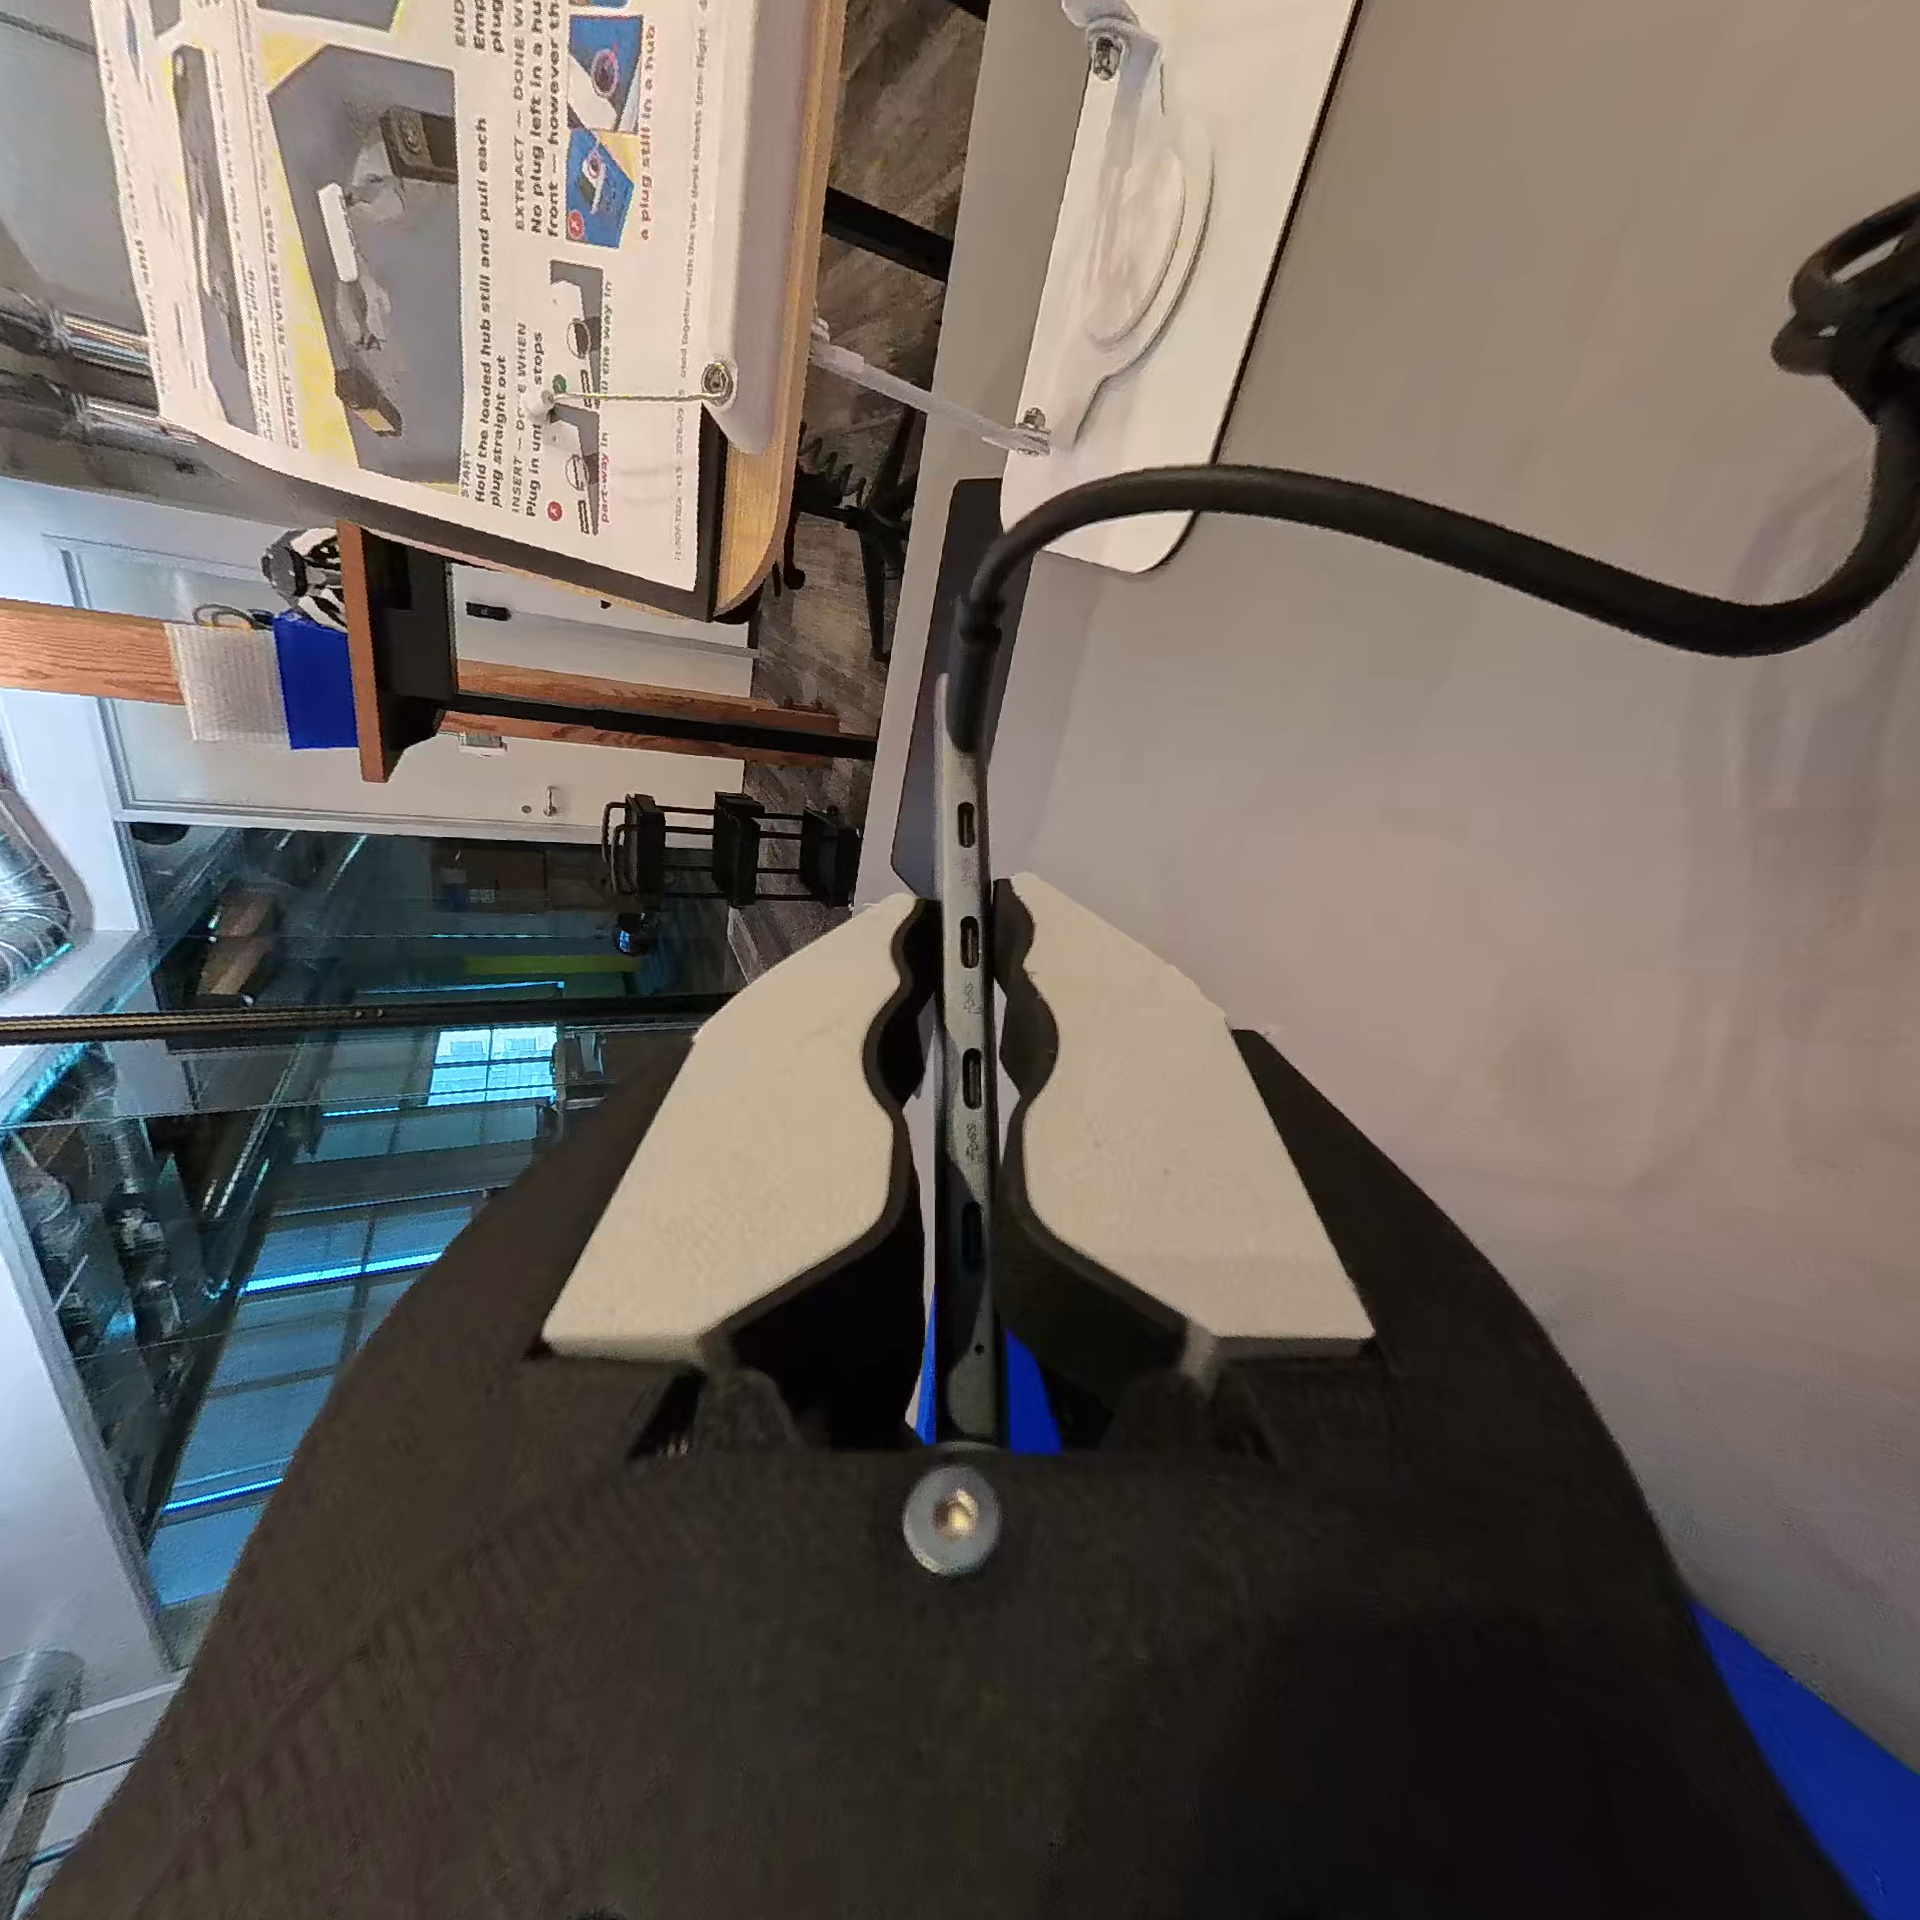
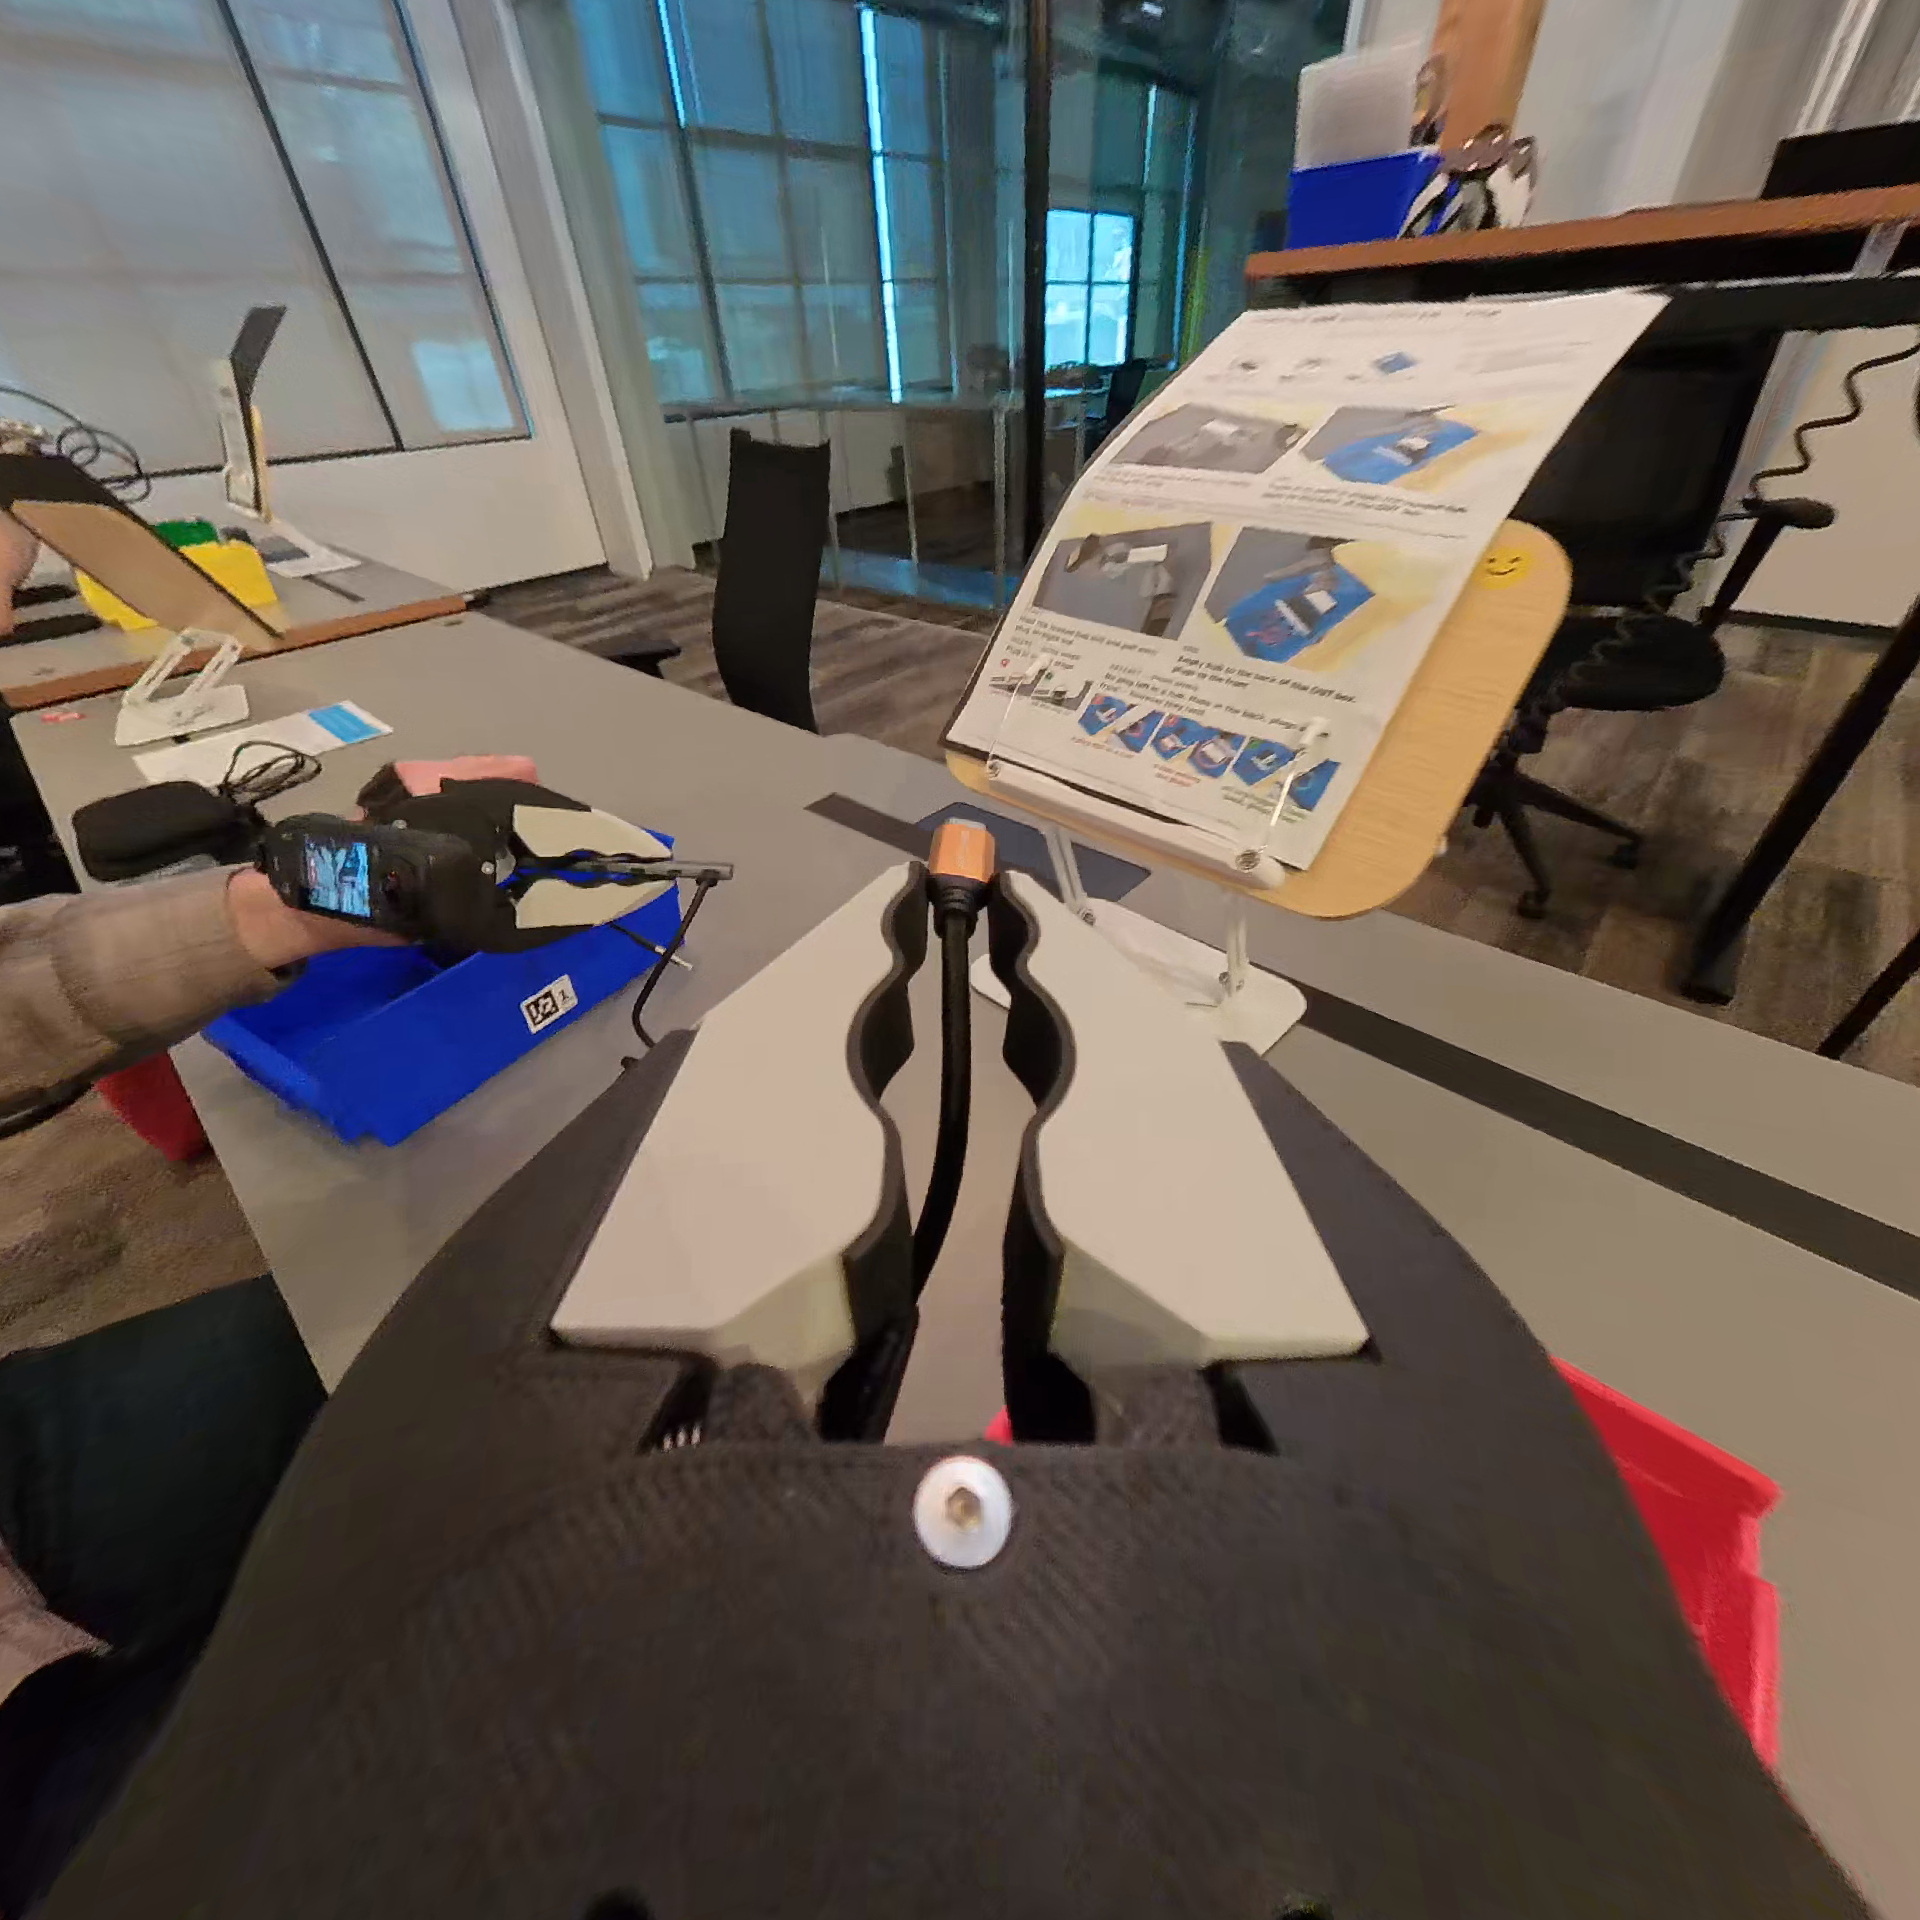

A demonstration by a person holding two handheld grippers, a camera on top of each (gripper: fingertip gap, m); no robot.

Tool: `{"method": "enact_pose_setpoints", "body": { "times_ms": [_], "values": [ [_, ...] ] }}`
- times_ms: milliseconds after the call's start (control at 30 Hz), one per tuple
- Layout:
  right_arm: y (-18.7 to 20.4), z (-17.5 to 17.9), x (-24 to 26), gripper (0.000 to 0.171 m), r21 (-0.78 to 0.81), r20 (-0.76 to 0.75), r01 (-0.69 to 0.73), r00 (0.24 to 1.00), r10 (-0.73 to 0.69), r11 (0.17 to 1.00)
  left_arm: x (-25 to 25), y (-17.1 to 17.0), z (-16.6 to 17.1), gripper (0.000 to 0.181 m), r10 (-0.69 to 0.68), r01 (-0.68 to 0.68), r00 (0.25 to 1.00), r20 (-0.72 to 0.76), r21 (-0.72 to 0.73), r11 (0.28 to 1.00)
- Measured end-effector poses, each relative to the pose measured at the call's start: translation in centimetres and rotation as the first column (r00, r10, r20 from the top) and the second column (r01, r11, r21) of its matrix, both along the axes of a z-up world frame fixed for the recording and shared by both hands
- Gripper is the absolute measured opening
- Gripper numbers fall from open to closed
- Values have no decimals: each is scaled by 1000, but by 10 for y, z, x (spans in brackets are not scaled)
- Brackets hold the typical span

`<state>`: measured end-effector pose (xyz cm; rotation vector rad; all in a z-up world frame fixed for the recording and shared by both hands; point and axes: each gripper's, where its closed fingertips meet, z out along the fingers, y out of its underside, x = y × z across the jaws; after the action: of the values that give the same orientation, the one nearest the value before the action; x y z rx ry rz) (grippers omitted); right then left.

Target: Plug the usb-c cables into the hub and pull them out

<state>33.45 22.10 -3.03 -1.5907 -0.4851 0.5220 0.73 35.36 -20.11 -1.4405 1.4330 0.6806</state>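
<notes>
Hub (image 1: 971,1091), a slim grey bar with a row of small oval ports along its narrow edge, sits clamped edge-on between the white fingers (image 1: 769,1143) of the left claw (image 1: 961,904), held up off the grey desk (image 1: 1455,935). All the ports facing the left wrist camera look unoccupied. Its own black lead (image 1: 1455,540) leaves the far end and curves away over the desk to a coiled bundle at the picture's edge. From the right wrist view the same left claw (image 2: 681,871) appears farther off, carried by a person's hand (image 2: 281,914) above a blue bin (image 2: 436,1029) near the desk's left edge, the hub (image 2: 665,868) sticking out sideways from it with the lead hanging down. The right claw (image 2: 961,883) is closed on a usb-c cable (image 2: 954,1039): its orange-collared plug (image 2: 961,854) pokes out just past the fingertips, and the black cord runs back between the fingers. This plug is well apart from the hub. Beyond it a tilted wooden stand (image 2: 1455,748) holds an instruction sheet (image 2: 1278,540) toward the desk's far edge. A red bin (image 2: 1683,1538) shows at the near right, partly hidden behind the claw's black body.
</notes>
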Motion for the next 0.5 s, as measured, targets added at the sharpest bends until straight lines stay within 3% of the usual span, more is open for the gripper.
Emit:
{"method": "enact_pose_setpoints", "body": {
  "times_ms": [233,333,500],
  "values": [
    [-21,33,39,9,72,-54,91,995,-87,993,2,-2,-2,9,-4,4,1000,-3,-3,1000],
    [-11,-2,52,10,12,46,159,986,-159,987,5,-2,-5,9,-9,9,1000,0,-11,1000],
    [3,-69,55,9,-75,-12,145,989,-146,987,13,-6,-10,9,-25,25,1000,-5,-18,1000]
  ]
}}
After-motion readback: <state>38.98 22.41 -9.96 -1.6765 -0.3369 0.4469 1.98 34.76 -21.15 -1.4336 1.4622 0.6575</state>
